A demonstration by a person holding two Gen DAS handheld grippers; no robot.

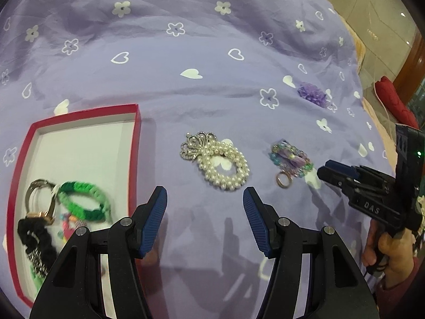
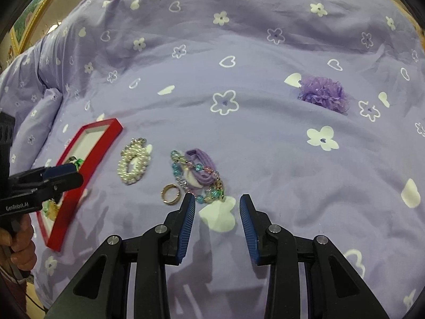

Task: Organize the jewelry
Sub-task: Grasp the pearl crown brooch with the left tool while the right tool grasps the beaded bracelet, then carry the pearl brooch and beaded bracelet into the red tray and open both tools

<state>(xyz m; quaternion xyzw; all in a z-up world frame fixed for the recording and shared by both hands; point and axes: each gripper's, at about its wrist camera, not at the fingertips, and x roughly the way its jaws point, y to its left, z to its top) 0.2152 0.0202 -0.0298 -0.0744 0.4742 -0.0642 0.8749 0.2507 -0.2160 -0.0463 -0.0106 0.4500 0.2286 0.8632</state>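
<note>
A purple bedsheet (image 1: 212, 61) with white hearts and flowers covers the bed. On it lies a red box (image 1: 136, 133) holding a green bracelet (image 1: 85, 199), a watch (image 1: 39, 199) and a black scrunchie (image 1: 37, 239). The left gripper (image 1: 204, 204) tilts down beside the box, jaws apart and empty. The right gripper (image 2: 216, 207) also tilts down, released, just short of a beaded bracelet (image 2: 198, 175) and a small ring (image 2: 170, 193). A pearl bracelet (image 1: 224, 166) lies between box and beads; a purple flower (image 2: 324, 94) sits well apart.
</note>
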